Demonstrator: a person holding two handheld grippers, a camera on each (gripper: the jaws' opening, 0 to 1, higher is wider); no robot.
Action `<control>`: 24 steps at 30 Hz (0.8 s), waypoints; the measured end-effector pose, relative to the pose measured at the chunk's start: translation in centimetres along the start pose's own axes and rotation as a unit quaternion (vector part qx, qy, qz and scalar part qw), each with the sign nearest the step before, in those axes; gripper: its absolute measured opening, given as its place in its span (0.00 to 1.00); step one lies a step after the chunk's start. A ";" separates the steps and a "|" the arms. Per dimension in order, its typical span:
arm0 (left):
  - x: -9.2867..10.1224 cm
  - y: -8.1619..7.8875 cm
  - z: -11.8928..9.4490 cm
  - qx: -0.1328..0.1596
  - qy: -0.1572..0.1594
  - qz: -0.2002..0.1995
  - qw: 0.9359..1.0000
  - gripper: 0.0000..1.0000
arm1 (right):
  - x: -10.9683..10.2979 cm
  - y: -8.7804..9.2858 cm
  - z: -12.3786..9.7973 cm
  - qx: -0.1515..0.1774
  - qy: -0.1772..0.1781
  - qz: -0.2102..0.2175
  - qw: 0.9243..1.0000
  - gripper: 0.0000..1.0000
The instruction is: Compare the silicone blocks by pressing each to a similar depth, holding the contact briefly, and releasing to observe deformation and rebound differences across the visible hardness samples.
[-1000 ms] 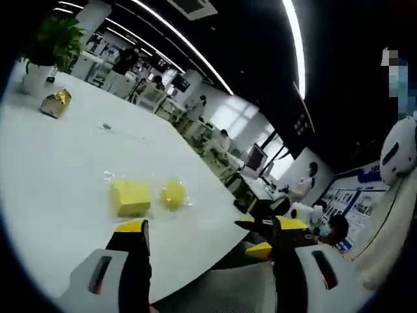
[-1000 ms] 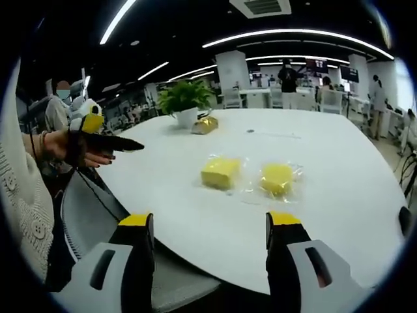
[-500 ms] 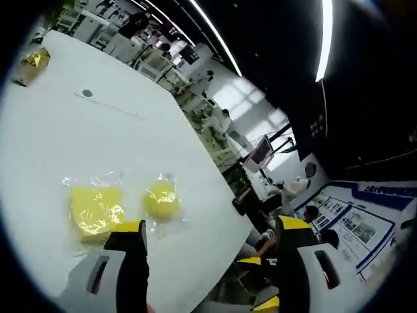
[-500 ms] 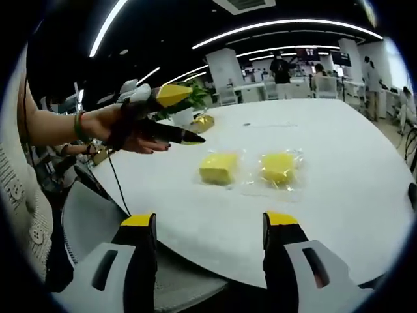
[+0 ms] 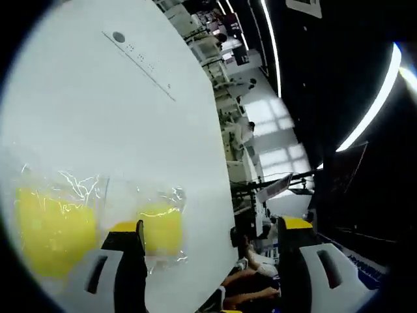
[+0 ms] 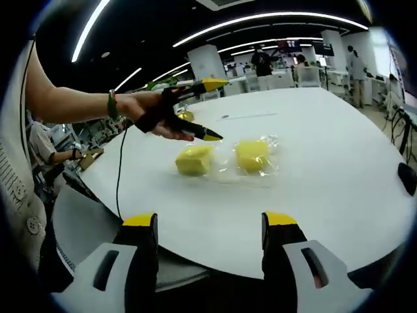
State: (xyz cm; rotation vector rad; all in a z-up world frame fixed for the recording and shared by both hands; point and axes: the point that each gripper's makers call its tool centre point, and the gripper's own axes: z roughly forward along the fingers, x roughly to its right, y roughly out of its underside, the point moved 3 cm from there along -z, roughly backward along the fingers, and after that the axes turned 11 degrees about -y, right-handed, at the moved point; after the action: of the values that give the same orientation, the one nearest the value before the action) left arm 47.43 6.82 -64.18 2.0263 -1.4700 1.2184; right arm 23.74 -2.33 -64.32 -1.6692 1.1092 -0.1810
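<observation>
In the left gripper view the left gripper (image 5: 208,228) has its jaws spread wide — the rounder yellow block (image 5: 161,229), in clear wrap, lies just beside the left jaw's tip, and the square block (image 5: 55,229) is further left on the white table (image 5: 98,117). In the right gripper view the right gripper (image 6: 208,222) is also spread and well apart from both blocks — the left gripper hovers above the square one.

A broad white tabletop (image 6: 339,163) was seen in the right gripper view, and two yellow silicone blocks lay on it side by side, each wrapped in clear crinkled plastic: a squarish block (image 6: 193,160) and a rounder block (image 6: 251,155). A gold-wrapped item (image 6: 185,116) was seen on it farther back.
</observation>
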 end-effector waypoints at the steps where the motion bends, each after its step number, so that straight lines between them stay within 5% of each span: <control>1: -0.1 -0.2 0.4 0.004 -0.001 0.004 1.000 0.81 | 0.0 -0.1 0.1 0.001 -0.002 0.005 1.000 0.58; 5: -1.0 -0.2 1.9 -0.011 -0.025 0.038 0.999 0.80 | 0.2 -1.8 0.3 0.047 -0.007 0.031 0.998 0.57; 9: -2.0 -0.3 3.5 -0.021 -0.039 0.035 0.998 0.73 | 0.9 -2.4 0.6 0.053 -0.007 0.033 0.998 0.55; 15: -2.4 -1.1 5.3 -0.025 -0.033 0.029 0.999 0.50 | 2.0 -2.1 0.5 0.044 -0.002 0.037 0.998 0.53; 20: -3.7 -1.1 6.2 -0.033 -0.065 0.024 0.997 0.23 | 2.8 -1.6 0.7 0.037 0.000 0.040 0.999 0.53; 24: -4.6 -1.0 6.8 -0.043 -0.087 0.017 0.995 0.11 | 2.9 -1.6 0.9 0.038 -0.003 0.041 0.998 0.52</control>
State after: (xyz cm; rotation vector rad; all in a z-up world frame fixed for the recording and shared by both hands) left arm 50.82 5.14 -71.48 2.1016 -1.6139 0.9938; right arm 26.83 -3.84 -64.48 -1.5541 1.1507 -0.1638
